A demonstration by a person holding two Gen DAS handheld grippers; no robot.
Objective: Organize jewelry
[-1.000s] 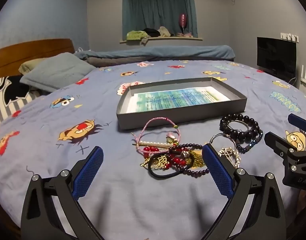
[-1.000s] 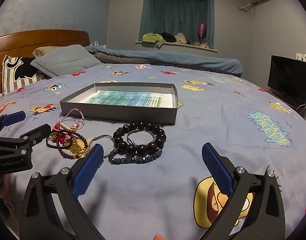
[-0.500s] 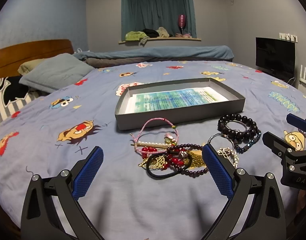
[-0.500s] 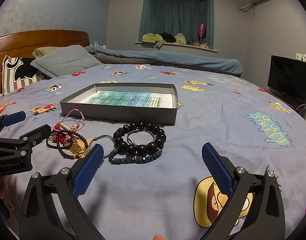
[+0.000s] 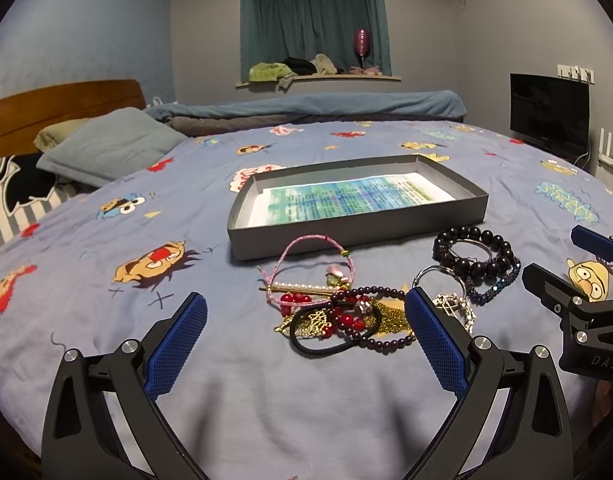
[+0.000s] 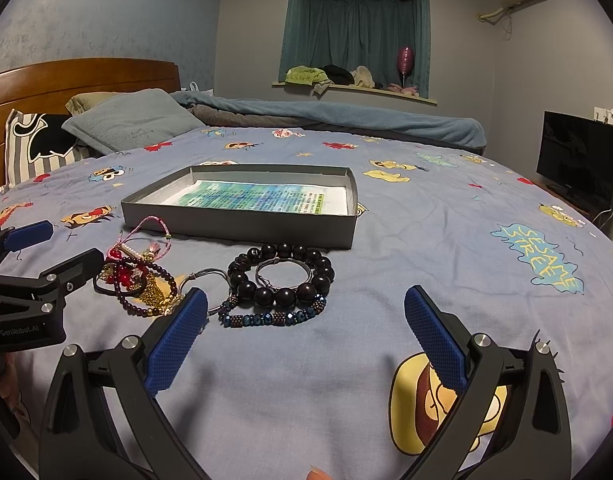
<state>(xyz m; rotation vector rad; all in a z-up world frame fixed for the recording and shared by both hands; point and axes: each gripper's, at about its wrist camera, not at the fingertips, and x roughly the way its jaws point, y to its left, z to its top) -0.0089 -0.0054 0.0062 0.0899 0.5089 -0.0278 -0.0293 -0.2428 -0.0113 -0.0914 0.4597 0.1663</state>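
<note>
On bed (image 5: 106, 360), left wrist view: left gripper (image 5: 306, 336) fingers wide apart, empty, hovering just before tangled pile of bracelets (image 5: 338, 312). Pink cord bracelet (image 5: 306, 256) at pile's far edge, near grey tray (image 5: 346, 232). Black bead bracelet (image 5: 472, 256) to right, beside pile. Right gripper (image 5: 562, 264) at right edge.

Right wrist view: right gripper (image 6: 306, 320) fingers wide apart, holding nothing, low above bedspread. Black bead bracelet (image 6: 282, 276) just ahead; blue bead strand (image 6: 270, 318) touching its near side. Tray (image 6: 242, 224) behind.
</note>
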